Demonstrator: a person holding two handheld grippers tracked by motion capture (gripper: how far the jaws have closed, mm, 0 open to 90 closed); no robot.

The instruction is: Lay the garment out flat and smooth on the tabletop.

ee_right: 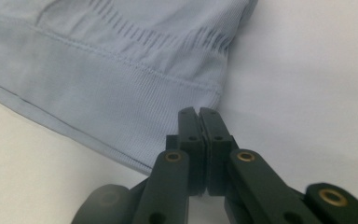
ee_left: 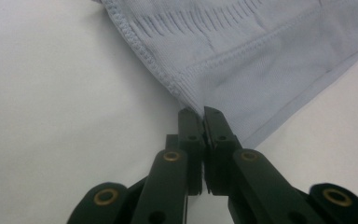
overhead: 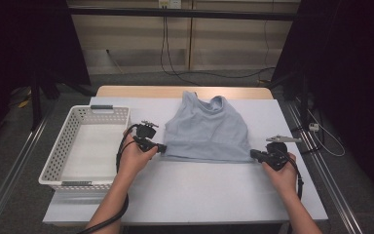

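Top point(overhead: 207, 129): pale blue, sleeveless, ribbed hem; lies flat at the middle of the tabletop point(overhead: 195, 195), neckline toward the far edge, hem toward the near edge.
Left gripper point(overhead: 162, 147): at the hem's left corner, pointing right; in the left gripper view point(ee_left: 199, 113) the jaws are pressed together on that corner of the fabric.
Right gripper point(overhead: 253, 153): at the hem's right corner, pointing left; in the right gripper view point(ee_right: 199, 112) the jaws are pressed together, their tips at the corner of the hem band; whether fabric is pinched between them I cannot tell.
Top to grippers: stretched between the two, one at each lower corner.
Basket point(overhead: 58, 163): white, perforated; at the tabletop's left edge, just beside the left hand point(overhead: 135, 158).
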